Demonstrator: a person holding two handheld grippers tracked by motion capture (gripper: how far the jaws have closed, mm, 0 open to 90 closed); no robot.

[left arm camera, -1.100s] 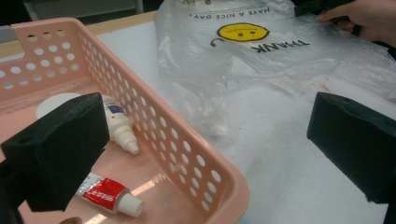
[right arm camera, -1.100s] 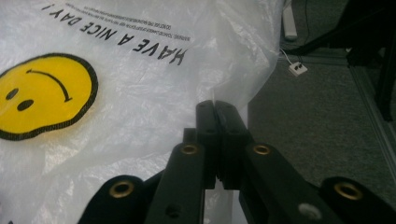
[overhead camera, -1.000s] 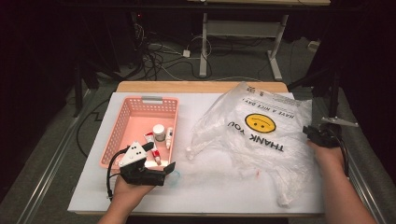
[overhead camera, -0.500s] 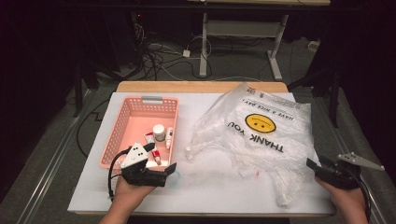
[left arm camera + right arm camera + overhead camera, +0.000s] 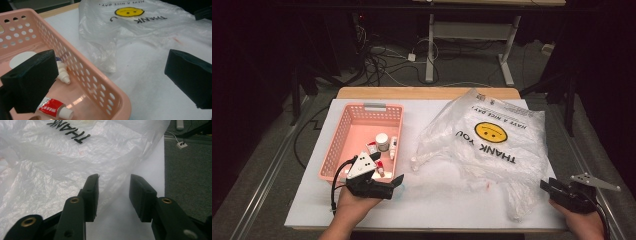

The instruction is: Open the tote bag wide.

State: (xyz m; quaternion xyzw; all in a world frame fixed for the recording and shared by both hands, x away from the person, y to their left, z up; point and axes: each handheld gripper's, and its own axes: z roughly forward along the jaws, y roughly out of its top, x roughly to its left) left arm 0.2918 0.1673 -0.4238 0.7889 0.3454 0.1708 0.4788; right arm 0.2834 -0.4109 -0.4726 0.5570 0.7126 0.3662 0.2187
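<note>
Plastic bag (image 5: 492, 145), clear, printed with a yellow smiley and "THANK YOU", lies crumpled flat on the white table mat (image 5: 437, 200), right of the pink basket (image 5: 343, 145). Its near right corner sits just ahead of the right gripper (image 5: 546, 185), which is at the mat's near right edge. In the right gripper view the jaws stand apart with bare mat between them; they have just been closing; the left jaw's tip is at the bag's edge (image 5: 117, 172), contact not clear, nothing clamped.

Left gripper (image 5: 398, 181) rests at the basket's near right corner, jaws wide and released, straddling the basket wall (image 5: 100, 85). Inside the basket: a red-and-white tube (image 5: 53, 111), a small white bottle (image 5: 382, 141)
</note>
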